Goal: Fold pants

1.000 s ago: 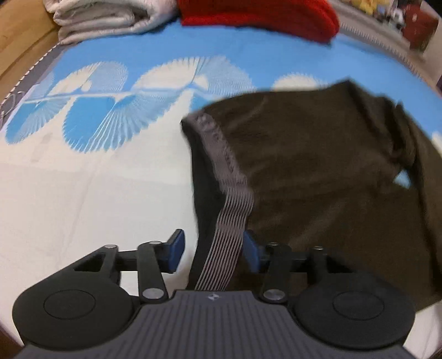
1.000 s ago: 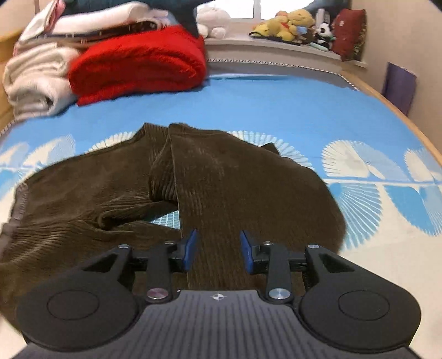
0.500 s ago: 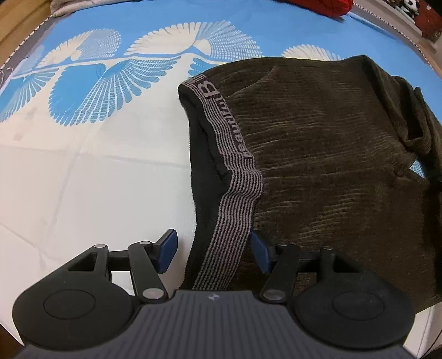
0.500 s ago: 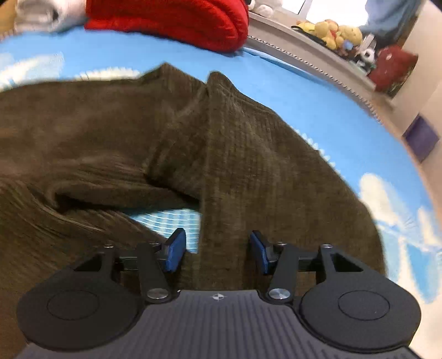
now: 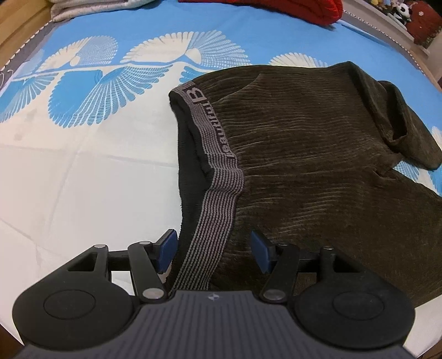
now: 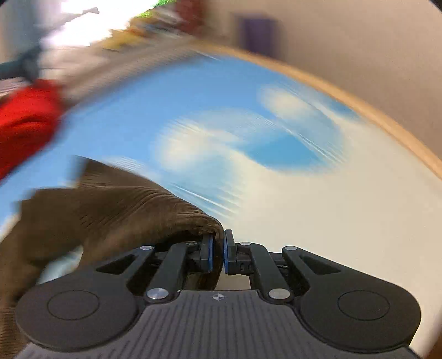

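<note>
Dark brown corduroy pants (image 5: 304,165) lie on the bed with a grey striped waistband (image 5: 218,193) that runs toward me. My left gripper (image 5: 212,250) is open, its blue pads either side of the waistband's near end and apart from it. My right gripper (image 6: 218,254) is shut on a fold of the pants (image 6: 132,210), which drapes to its left. The right wrist view is blurred by motion.
The bed sheet (image 5: 83,165) is blue and white with fan patterns. A red blanket (image 5: 290,7) and pale folded laundry (image 5: 91,8) lie at the far side. The wooden bed edge (image 6: 386,121) curves on the right, with a wall behind.
My right gripper has shut on the pants fabric and swung to the right with it. My left gripper has opened a little wider around the waistband.
</note>
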Motion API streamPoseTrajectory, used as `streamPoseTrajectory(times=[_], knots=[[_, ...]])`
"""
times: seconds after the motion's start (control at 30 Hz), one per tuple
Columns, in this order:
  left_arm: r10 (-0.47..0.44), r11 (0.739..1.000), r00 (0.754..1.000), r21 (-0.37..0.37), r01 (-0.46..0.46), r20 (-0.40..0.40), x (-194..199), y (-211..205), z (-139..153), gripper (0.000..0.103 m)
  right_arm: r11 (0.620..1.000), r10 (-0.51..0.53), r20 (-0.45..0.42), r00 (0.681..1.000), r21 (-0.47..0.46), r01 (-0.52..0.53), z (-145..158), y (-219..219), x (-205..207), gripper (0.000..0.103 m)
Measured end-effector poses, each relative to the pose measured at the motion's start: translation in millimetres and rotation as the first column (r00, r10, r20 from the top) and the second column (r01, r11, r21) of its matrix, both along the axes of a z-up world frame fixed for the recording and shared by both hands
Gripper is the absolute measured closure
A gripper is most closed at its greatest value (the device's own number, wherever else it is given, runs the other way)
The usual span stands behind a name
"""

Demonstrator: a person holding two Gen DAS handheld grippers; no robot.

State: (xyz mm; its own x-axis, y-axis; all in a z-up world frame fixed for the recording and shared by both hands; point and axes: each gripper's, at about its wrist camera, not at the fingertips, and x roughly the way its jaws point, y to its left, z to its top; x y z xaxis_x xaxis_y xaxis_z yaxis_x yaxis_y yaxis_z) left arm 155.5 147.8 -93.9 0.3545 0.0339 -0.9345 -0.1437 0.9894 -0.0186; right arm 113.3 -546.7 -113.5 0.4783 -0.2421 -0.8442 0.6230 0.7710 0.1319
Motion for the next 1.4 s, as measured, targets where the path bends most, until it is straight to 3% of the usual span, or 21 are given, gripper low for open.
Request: streamPoseTrajectory(times=[0.1, 0.13, 0.17, 0.27, 0.37, 0.47, 0.5, 0.57, 0.6, 0.63, 0.73, 0.77, 0.83, 0.93, 1.0, 1.07, 1.13, 1.27, 1.33, 1.4], knots=[[-0.011, 1.0, 1.0, 0.002, 0.011, 0.001, -1.3, -3.0, 1.0, 0.038, 0.979, -0.041, -0.191, 0.981, 0.189, 0.078, -48.8, -52.1, -48.5, 0.095], [-0.006, 1.0, 1.0, 0.003, 0.006, -0.002, -1.2, -2.8, 0.8, 0.038, 0.969, -0.049, -0.196, 0.979, 0.228, 0.095, -54.2, -62.1, -60.4, 0.087], [-0.001, 1.0, 1.0, 0.002, 0.001, -0.004, -0.9, -1.1, 0.3, 0.036, 0.961, -0.061, -0.171, 0.983, 0.256, 0.104, -52.2, -71.7, -70.1, 0.075], [0.015, 1.0, 1.0, -0.003, -0.015, -0.012, 1.3, 3.7, -1.6, 0.034, 0.964, -0.033, -0.072, 0.997, 0.26, 0.051, -34.0, -78.1, -85.8, 0.062], [0.025, 1.0, 1.0, 0.005, -0.025, -0.019, 3.2, 7.4, -4.0, 0.034, 0.974, 0.009, -0.028, 1.0, 0.227, -0.003, -13.3, -72.0, -89.6, 0.058], [0.028, 1.0, 0.999, 0.01, -0.028, -0.026, 4.1, 10.8, -6.2, 0.034, 0.961, -0.039, -0.041, 0.998, 0.272, 0.049, -8.5, -80.7, -105.0, 0.052], [0.027, 1.0, 0.999, 0.01, -0.027, -0.026, 4.7, 11.2, -6.0, 0.034, 0.937, -0.09, -0.062, 0.994, 0.333, 0.106, -16.3, -85.9, -113.2, 0.052], [0.023, 1.0, 0.999, 0.008, -0.023, -0.021, 6.6, 11.9, -5.1, 0.034, 0.834, -0.222, -0.106, 0.969, 0.494, 0.245, -40.7, -104.1, -127.7, 0.052], [0.024, 1.0, 1.0, 0.008, -0.023, -0.02, 7.5, 12.5, -4.9, 0.033, 0.803, -0.259, -0.102, 0.961, 0.53, 0.273, -45.6, -109.1, -130.1, 0.052], [0.024, 1.0, 1.0, 0.009, -0.024, -0.018, 8.3, 13.0, -4.8, 0.033, 0.812, -0.25, -0.073, 0.965, 0.527, 0.25, -43.1, -110.3, -127.5, 0.055], [0.018, 1.0, 1.0, 0.017, -0.018, -0.021, 9.2, 12.9, -6.1, 0.032, 0.955, -0.016, -0.002, 1.0, 0.297, 0.016, -8.8, -83.7, -106.8, 0.057], [0.011, 1.0, 1.0, 0.018, -0.01, -0.025, 9.1, 12.2, -6.7, 0.032, 0.976, 0.109, 0.021, 0.994, 0.186, -0.111, 5.0, -67.5, -100.8, 0.059], [-0.002, 1.0, 1.0, 0.025, 0.003, -0.026, 8.0, 10.9, -7.5, 0.032, 0.959, 0.281, -0.03, 0.959, -0.019, -0.282, 19.5, -40.5, -95.5, 0.059], [-0.008, 0.999, 0.999, 0.03, 0.009, -0.031, 7.2, 10.4, -8.0, 0.032, 0.976, 0.202, -0.157, 0.967, -0.05, -0.212, 9.0, -49.1, -99.2, 0.059], [-0.009, 1.0, 1.0, 0.022, 0.01, -0.02, 7.8, 10.4, -5.6, 0.032, 0.947, 0.26, -0.076, 0.963, -0.173, -0.269, 20.9, -41.0, -99.9, 0.062], [-0.004, 1.0, 1.0, 0.012, 0.004, -0.016, 8.3, 9.9, -5.0, 0.032, 0.905, 0.389, 0.039, 0.92, -0.203, -0.374, 31.6, -21.0, -97.5, 0.062], [-0.003, 1.0, 1.0, 0.005, 0.003, -0.022, 8.6, 7.8, -6.6, 0.032, 0.825, 0.537, 0.062, 0.841, -0.248, -0.508, 31.2, 11.2, -90.2, 0.062], [-0.011, 0.999, 0.997, -0.053, 0.007, -0.075, 8.1, 7.6, -18.3, 0.027, 0.58, 0.761, -0.11, 0.639, -0.325, -0.747, -1.7, 88.3, -57.8, 0.062], [-0.023, 0.996, 0.994, -0.088, 0.014, -0.107, 7.1, 9.5, -25.8, 0.027, 0.497, 0.801, -0.193, 0.566, -0.311, -0.81, -21.0, 113.6, -49.2, 0.061], [-0.022, 0.998, 0.993, -0.066, 0.014, -0.12, 6.4, 10.5, -30.9, 0.025, 0.443, 0.796, -0.296, 0.527, -0.308, -0.842, -46.2, 122.9, -38.9, 0.061]])
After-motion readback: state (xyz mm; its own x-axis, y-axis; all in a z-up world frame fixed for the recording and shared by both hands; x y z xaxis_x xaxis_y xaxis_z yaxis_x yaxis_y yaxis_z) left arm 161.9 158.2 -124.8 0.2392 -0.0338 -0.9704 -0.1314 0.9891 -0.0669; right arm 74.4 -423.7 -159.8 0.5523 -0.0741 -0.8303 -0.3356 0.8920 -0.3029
